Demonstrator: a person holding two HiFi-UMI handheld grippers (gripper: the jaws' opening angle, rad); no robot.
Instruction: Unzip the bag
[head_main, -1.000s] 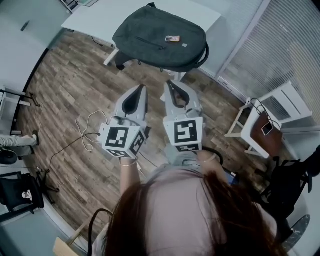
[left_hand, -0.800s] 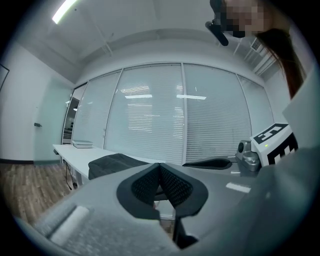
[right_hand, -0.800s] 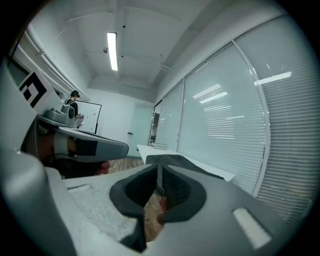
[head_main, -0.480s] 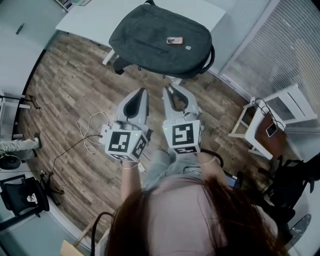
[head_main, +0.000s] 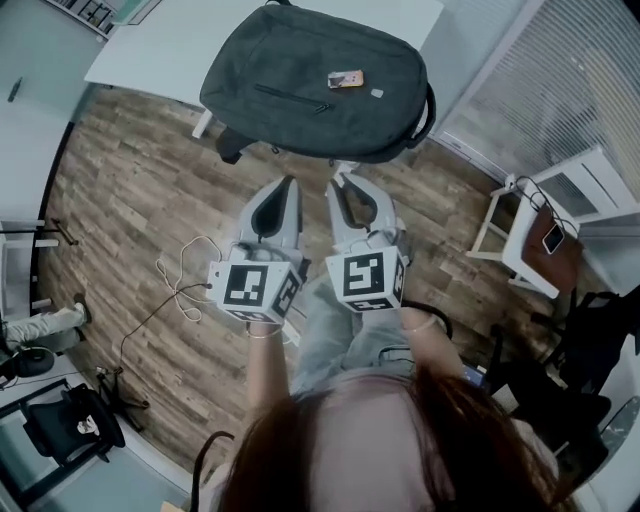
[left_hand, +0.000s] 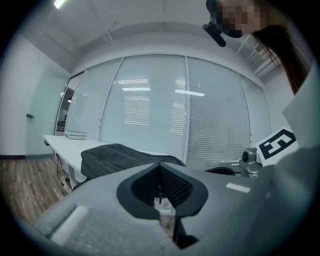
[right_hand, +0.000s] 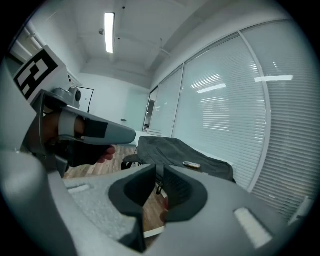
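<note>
A dark grey backpack (head_main: 315, 80) lies flat on a white table (head_main: 150, 50), and its front-pocket zipper (head_main: 290, 98) is closed. A small tag-like item (head_main: 345, 78) rests on top of it. Both grippers hang side by side over the wood floor, short of the table edge and touching nothing. My left gripper (head_main: 289, 182) has its jaws pressed together and empty. My right gripper (head_main: 342, 178) shows a narrow gap between its tips with nothing in it. The left gripper view has the bag (left_hand: 120, 155) ahead beyond the jaws (left_hand: 160, 167). So does the right gripper view, with the bag (right_hand: 185, 150) past its jaws (right_hand: 159, 170).
A white stand (head_main: 540, 240) with a phone on it is at the right, by the window blinds (head_main: 560, 70). Loose cables (head_main: 180, 285) trail on the floor at the left. A black chair (head_main: 70, 425) stands at the lower left, and dark gear (head_main: 600, 330) at the far right.
The bag and table have come lower and larger in the head view, so I am closer to them. Both grippers keep the same pose and spacing.
</note>
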